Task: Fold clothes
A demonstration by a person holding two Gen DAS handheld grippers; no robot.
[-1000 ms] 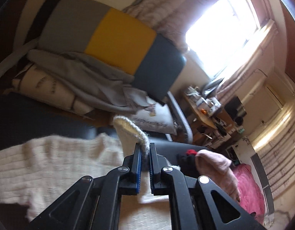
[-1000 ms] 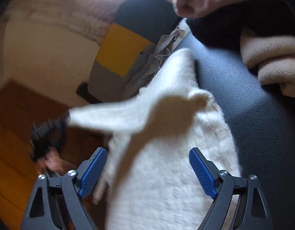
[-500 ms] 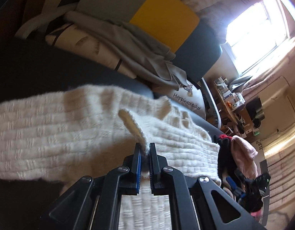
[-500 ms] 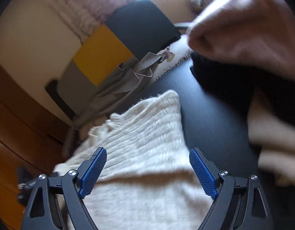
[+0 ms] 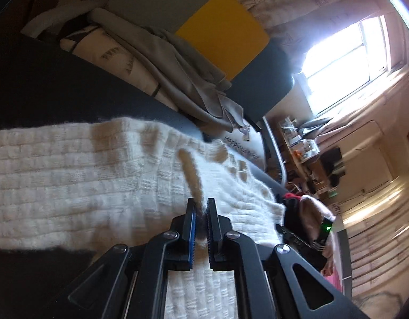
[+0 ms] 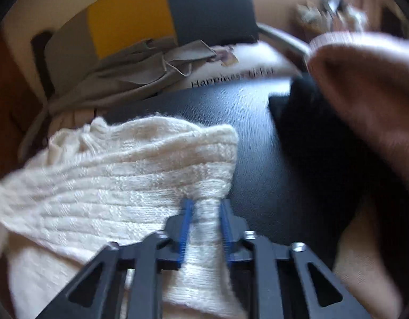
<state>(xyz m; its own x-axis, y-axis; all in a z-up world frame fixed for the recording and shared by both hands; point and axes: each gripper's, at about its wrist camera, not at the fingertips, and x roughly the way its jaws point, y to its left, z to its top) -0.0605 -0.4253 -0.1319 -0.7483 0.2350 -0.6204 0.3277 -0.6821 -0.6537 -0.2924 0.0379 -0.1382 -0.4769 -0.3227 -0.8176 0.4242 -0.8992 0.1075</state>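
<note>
**Right tool now clamped on sweater, left keeps its pinch**

Right tool point(image 6: 204, 210) has gone from wide apart half a second ago to clenched on a bunched edge of the white knit sweater point(image 6: 119, 186); fabric fills the gap between its blue pads point(image 6: 187, 212). Left tool point(image 5: 201, 210) stays clenched on a thin raised fold of the same sweater point(image 5: 98, 180), the fold standing up toward 12 o'clock from its tips. Sweater lies spread on the black couch seat point(image 6: 257, 138), mostly at 9 o'clock in both views. Grey cloth point(image 5: 183, 74) and a striped cushion point(image 5: 223, 32) sit at 12 o'clock behind it. Pink garment point(image 6: 363, 93) at 2 o'clock in right view, blurred.
</note>
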